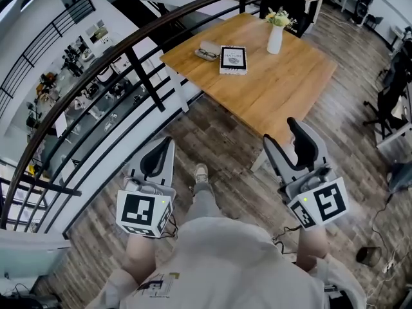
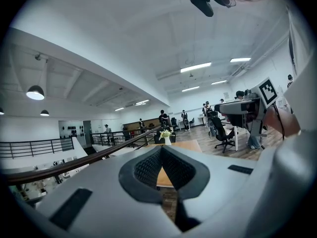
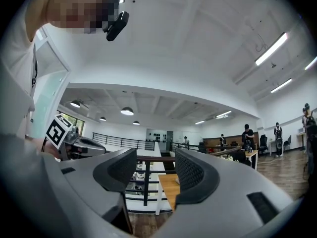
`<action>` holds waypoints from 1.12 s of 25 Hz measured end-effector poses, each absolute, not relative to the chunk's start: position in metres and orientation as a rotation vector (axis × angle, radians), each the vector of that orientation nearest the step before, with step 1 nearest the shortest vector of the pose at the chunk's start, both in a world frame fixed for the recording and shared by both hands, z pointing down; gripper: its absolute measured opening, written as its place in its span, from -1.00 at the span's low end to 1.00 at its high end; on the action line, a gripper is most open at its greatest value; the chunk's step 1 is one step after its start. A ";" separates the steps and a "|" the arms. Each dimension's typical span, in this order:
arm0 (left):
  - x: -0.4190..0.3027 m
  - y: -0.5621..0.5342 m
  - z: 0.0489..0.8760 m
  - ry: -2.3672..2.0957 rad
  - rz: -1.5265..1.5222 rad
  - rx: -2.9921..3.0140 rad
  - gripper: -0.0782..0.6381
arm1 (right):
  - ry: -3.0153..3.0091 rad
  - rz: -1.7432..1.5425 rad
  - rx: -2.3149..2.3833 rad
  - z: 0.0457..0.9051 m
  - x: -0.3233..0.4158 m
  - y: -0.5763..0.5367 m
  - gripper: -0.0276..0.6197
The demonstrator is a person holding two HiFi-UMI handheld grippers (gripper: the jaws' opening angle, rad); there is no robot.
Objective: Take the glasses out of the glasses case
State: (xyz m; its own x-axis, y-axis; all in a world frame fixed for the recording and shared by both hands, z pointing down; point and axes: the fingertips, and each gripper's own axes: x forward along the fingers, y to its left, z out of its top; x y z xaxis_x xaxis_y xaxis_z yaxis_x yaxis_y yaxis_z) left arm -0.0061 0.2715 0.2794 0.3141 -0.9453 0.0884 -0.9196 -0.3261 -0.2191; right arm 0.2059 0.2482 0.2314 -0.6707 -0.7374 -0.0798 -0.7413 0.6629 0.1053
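A plank floor is seen below, with a dark railing curving along its left side; beyond it a wooden table is set. The left gripper is held low in front of the person, well apart from the table; it is closed, its jaws met at the tips with nothing caught between them. The right gripper is held beside it, its jaws spread wide and empty. Near the table's far left corner a book is laid flat; a white vase of flowers is stood to its right. The glasses case is placed just left of the book; the glasses are seen at it, though whether inside or on top cannot be told.
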 end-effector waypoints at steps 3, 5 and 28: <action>-0.008 0.252 0.290 1.724 -0.283 -2.454 -0.73 | 2.839 0.182 -1.270 0.243 0.201 0.232 -0.10; -0.013 0.237 0.297 1.716 -0.269 -2.462 -0.73 | 2.849 0.191 -1.286 0.250 0.196 0.220 -0.10; -0.144 -0.076 0.298 1.657 -0.354 -2.568 -0.73 | 2.857 0.029 -1.429 0.258 0.071 -0.094 -0.12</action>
State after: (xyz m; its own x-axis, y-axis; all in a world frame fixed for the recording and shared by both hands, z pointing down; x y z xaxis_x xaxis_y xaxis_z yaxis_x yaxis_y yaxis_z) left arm -0.1437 -0.0763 0.2979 0.3938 -0.9057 0.1570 -0.8907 -0.4182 -0.1781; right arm 0.0710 -0.0940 0.2578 -0.5987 -0.8000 0.0396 -0.7990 0.6000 0.0398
